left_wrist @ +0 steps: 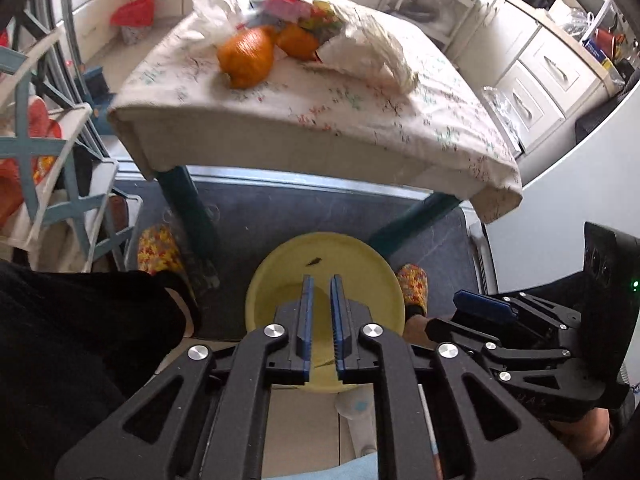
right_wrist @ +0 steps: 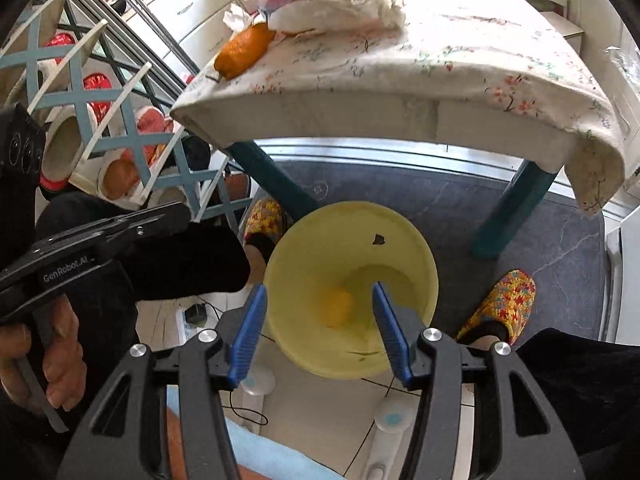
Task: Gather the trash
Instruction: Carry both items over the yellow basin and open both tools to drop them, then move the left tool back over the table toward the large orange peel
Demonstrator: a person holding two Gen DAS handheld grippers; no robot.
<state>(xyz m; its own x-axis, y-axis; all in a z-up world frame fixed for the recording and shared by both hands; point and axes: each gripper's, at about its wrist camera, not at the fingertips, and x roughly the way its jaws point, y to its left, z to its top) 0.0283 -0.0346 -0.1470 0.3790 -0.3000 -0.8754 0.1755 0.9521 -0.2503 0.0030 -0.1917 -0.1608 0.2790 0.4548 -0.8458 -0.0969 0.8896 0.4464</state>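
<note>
A yellow bin (left_wrist: 360, 256) stands on the floor in front of the table. My left gripper (left_wrist: 321, 280) hangs over its mouth, pads a narrow gap apart with nothing between them. My right gripper (right_wrist: 319, 288) is open wide above the same yellow bin (right_wrist: 400, 232), also with nothing between its pads. An orange scrap (right_wrist: 338, 306), blurred, lies low inside the bin, and a dark speck (right_wrist: 378, 239) sticks to its inner wall. On the floral tablecloth (left_wrist: 360, 120) lie two orange fruits or peels (left_wrist: 246, 58) and a crumpled white plastic bag (left_wrist: 368, 46) with colourful wrappers.
Teal table legs (left_wrist: 188, 208) flank the bin. A person's feet in patterned slippers (right_wrist: 500, 304) stand at either side of it. A blue-and-white shoe rack (right_wrist: 100, 120) is at the left, white drawers (left_wrist: 540, 80) at the right, a red-lined basket (left_wrist: 134, 20) far back.
</note>
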